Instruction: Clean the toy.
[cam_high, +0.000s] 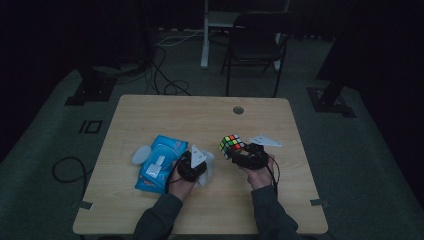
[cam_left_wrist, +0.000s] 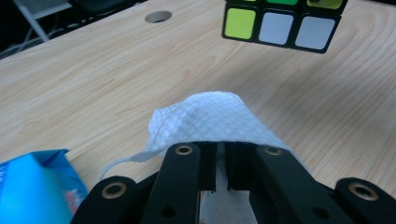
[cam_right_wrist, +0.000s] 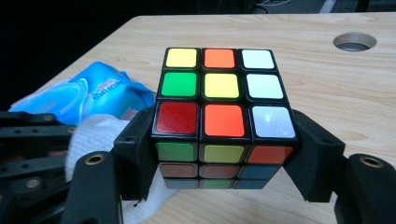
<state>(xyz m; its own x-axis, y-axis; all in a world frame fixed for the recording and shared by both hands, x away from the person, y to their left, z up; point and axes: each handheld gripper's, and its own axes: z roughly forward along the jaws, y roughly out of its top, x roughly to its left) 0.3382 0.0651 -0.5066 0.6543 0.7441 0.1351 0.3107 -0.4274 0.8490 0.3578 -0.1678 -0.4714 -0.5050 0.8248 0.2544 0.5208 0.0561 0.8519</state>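
While both tongs are loaded, the entry runs thus. Right gripper (cam_right_wrist: 224, 154): jaws clamped on the puzzle cube (cam_right_wrist: 223, 107), mid-frame, raised off the table (cam_high: 200, 120). Left gripper (cam_left_wrist: 220, 161): jaws pinched on a white wet wipe (cam_left_wrist: 210, 119), lower centre, just short of the cube. Progress, judged: wipe drawn, cube presented; wiping of its faces remains. Container: blue wipe pack (cam_high: 159, 167), lower left, contents hidden.
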